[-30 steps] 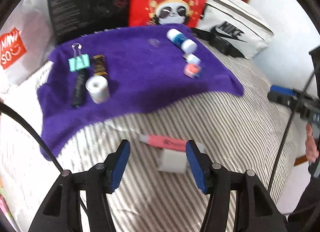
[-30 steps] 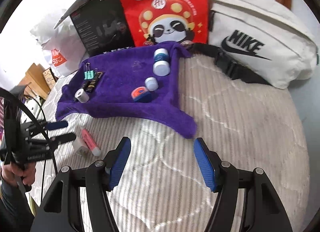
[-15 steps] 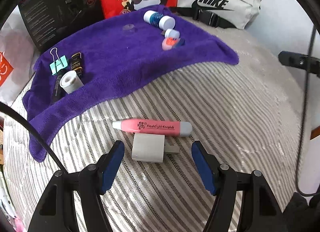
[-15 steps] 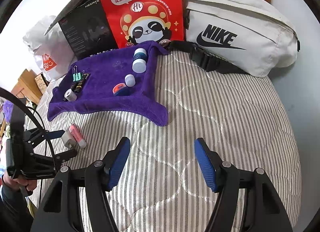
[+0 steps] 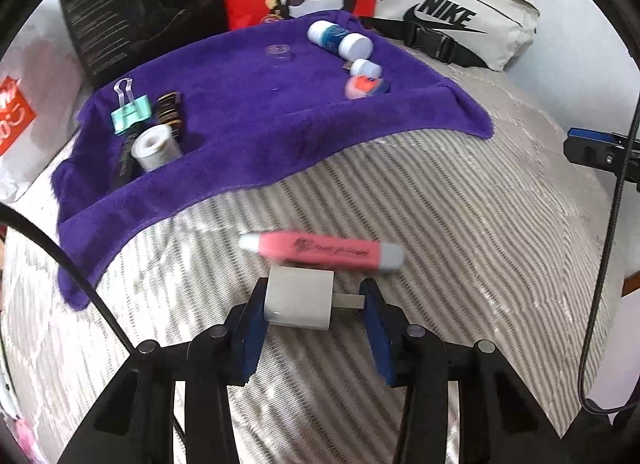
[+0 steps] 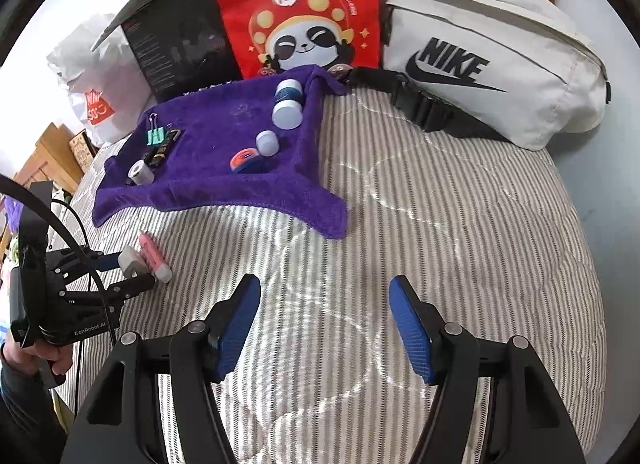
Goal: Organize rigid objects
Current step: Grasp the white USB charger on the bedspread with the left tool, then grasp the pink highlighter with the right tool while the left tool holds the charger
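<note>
Left wrist view: left gripper [image 5: 312, 304] has just been closing its jaws around a white USB charger block [image 5: 299, 298]. One blue pad presses the block's flat side, the other meets the tip of its metal plug, so the grip looks made along the charger's long axis, which lies across the view. Just beyond it, touching or nearly so, lies a pink highlighter [image 5: 322, 251], parallel to the charger, on the bare striped quilt [image 5: 460, 232]. Farther off, the purple towel [image 5: 248, 112] carries the sorted things: a mint binder clip [image 5: 130, 114] and a white tape roll [image 5: 154, 146] near its left edge, a white bottle [image 5: 339, 39] and a small cap-like piece near its right edge.

Right wrist view: right gripper [image 6: 324, 324] hangs over bare quilt, jaws wide apart and holding nothing. The charger sits at the far left with the other gripper around it, well apart from this one, so the left hand is plainly the nearer. The towel lies ahead of the charger, probably its destination.
</note>
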### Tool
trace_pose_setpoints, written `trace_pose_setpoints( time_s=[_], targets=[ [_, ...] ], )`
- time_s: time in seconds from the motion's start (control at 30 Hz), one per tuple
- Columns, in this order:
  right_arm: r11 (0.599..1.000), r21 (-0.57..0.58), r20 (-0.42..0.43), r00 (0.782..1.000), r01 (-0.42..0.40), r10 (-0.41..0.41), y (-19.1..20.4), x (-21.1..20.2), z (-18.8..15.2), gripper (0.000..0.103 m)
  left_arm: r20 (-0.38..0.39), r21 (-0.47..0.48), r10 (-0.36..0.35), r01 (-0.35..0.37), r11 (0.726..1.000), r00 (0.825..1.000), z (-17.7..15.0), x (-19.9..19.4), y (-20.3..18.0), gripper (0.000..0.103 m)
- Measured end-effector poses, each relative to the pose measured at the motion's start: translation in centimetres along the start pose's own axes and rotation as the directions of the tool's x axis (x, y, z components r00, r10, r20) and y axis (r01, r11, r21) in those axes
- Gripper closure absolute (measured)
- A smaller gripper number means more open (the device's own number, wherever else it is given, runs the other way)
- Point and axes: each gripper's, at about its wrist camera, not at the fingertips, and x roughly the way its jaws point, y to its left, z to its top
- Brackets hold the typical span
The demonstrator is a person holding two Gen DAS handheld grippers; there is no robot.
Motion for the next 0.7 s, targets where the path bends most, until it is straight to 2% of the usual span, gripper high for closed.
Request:
trace_pose_setpoints(
  time_s=[0.17, 0.27, 0.4, 0.57, 0.7],
  targets=[
    [0.997, -0.056, 0.001, 0.999, -0.043, 0.043, 2.3, 0.4, 0.2, 0.037, -0.015, -0.074, 0.055, -0.056, 0.996, 0.998, -1.4, -0.5, 3.3, 0.06],
    [0.989, -0.117, 0.0, 0.995, -0.096, 0.097, 4.6, 1.3, 0.4, 0.037, -0.02, -0.135, 0.074, -0.076, 0.988, 0.997, -2.7, -1.0, 5.8, 0.06],
    [0.972, -0.181, -0.04, 0.988, -0.152, 0.147, 7.2, 3.2, 0.1, 0.037, -0.028, -0.18, 0.11, -0.114, 0.977, 0.993, -4.0, -1.7, 7.9, 0.06],
    [0.938, -0.292, -0.036, 0.982, -0.187, 0.185, 10.5, 4.5, -0.4, 0.037, -0.011, -0.264, 0.103, -0.102, 0.959, 0.995, -5.4, -1.9, 9.7, 0.061],
    [0.911, -0.351, -0.022, 0.974, -0.218, 0.225, 12.7, 5.3, -0.4, 0.042, 0.016, -0.278, 0.109, -0.101, 0.955, 0.994, -6.0, -2.0, 9.7, 0.061]
  ],
)
